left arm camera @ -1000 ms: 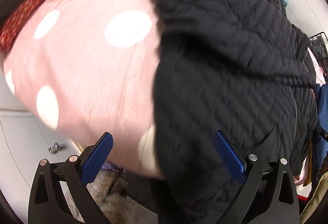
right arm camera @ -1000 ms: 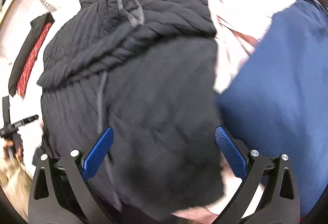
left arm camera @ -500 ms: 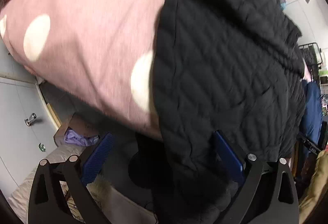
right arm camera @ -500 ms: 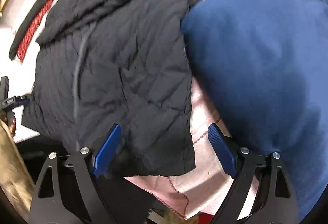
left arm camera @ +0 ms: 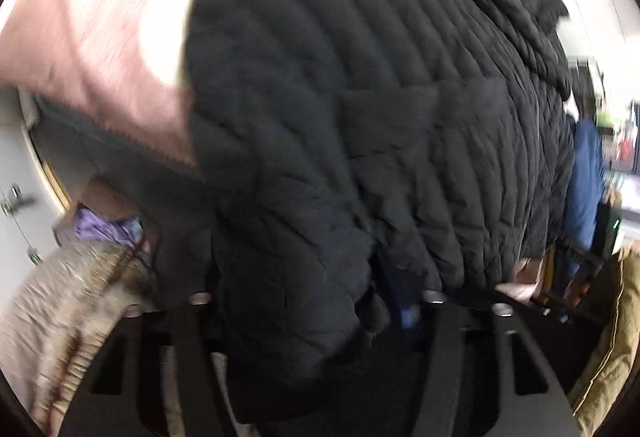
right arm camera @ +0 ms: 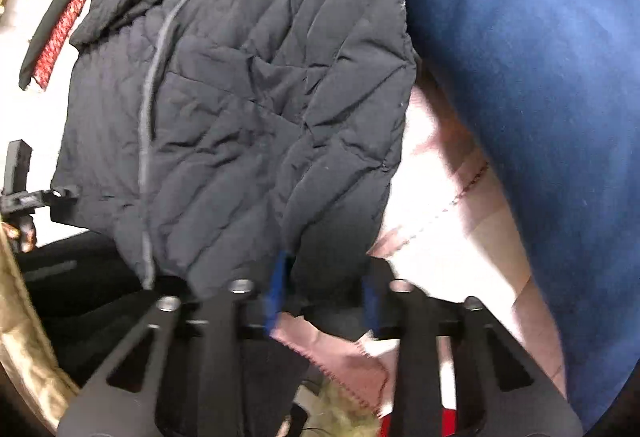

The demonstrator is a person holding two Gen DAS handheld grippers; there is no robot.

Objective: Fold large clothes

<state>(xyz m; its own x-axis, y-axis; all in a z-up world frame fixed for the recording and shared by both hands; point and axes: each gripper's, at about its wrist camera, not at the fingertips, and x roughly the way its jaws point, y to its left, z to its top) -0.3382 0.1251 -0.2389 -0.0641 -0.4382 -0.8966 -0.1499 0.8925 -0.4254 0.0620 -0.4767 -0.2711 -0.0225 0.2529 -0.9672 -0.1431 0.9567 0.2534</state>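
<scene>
Right wrist view: one black quilted jacket [right arm camera: 248, 85] overhangs the pink blanket's [right arm camera: 444, 237] near edge. My right gripper [right arm camera: 324, 289] has just closed on its hem; my left gripper [left arm camera: 316, 313] has just closed on its other hem corner.

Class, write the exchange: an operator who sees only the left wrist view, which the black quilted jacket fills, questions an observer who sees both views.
Operator: Is the other gripper on the jacket?
Observer: Yes. The right gripper has just been closing its fingers, with the black jacket hem between them.
Operator: Does a zipper show anywhere?
Observer: Yes, a grey zipper runs down the jacket to its hem.
</scene>
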